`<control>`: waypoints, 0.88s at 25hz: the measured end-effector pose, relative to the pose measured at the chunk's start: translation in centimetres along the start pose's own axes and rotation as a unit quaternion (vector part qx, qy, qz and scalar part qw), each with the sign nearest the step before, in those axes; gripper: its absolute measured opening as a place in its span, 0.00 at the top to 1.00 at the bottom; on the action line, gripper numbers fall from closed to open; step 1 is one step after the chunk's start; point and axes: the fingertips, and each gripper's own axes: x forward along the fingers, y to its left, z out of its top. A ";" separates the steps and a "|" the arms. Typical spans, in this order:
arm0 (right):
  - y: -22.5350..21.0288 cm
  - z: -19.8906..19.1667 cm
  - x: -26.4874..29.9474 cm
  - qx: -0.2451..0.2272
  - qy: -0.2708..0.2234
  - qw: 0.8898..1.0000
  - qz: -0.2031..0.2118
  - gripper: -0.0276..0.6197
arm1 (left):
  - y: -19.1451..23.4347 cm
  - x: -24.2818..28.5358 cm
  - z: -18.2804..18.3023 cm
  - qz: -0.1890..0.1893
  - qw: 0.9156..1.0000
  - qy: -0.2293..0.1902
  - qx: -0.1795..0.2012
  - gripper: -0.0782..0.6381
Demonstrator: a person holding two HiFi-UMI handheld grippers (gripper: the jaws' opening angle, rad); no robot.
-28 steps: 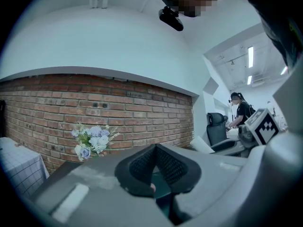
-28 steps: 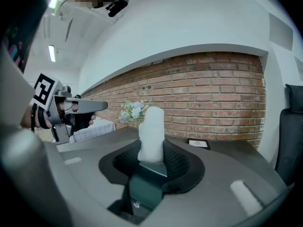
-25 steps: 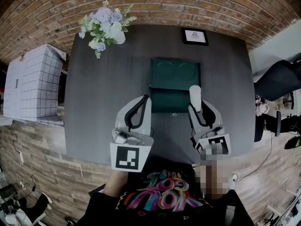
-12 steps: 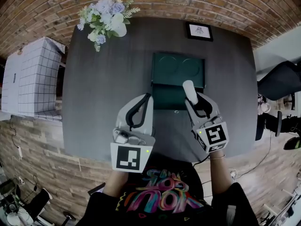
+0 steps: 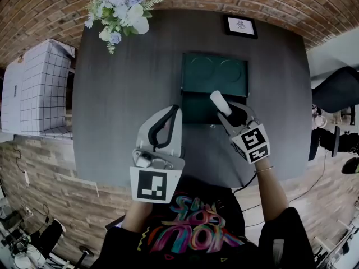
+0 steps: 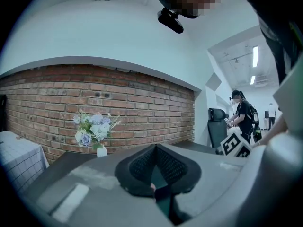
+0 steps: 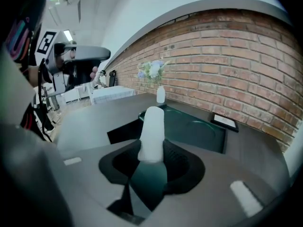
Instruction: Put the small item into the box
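An open dark green box lies in the middle of the dark table; its far half shows two round hollows. My right gripper is shut on a small white cylinder, which sticks out past the jaws over the box's near half. In the right gripper view the white cylinder stands upright between the pads, with the green box just beyond my right gripper. My left gripper hovers left of the box, jaws shut and empty. In the left gripper view my left gripper shows closed pads.
A vase of pale flowers stands at the table's far left corner and a small framed picture at the far right. A white grid-patterned cabinet sits left of the table, a black chair to the right. A brick wall runs behind.
My right gripper has carried the white cylinder forward and leftward, from the box's near right edge to over its near half. The left gripper has hardly moved.
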 end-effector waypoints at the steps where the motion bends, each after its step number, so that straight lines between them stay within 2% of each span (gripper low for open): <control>1: 0.1 -0.3 0.4 -0.005 0.007 1.000 0.010 0.74 | 0.1 0.0 -0.1 0.001 1.000 0.002 -0.001 0.89; 6: 0.9 -1.8 2.1 -0.025 0.038 0.997 0.058 0.74 | 0.7 0.3 -0.7 0.005 1.000 0.009 -0.005 0.89; 12: 1.3 -2.6 3.9 -0.044 0.066 0.993 0.089 0.74 | 1.0 0.7 -1.1 0.007 1.000 0.014 -0.006 0.89; 17: 1.6 -3.1 5.1 -0.061 0.102 0.988 0.103 0.74 | 1.4 0.9 -1.4 0.010 1.000 0.017 -0.008 0.89; 22: 1.8 -3.6 6.1 -0.083 0.114 0.984 0.107 0.74 | 1.9 0.9 -1.6 0.014 1.000 0.019 -0.012 0.89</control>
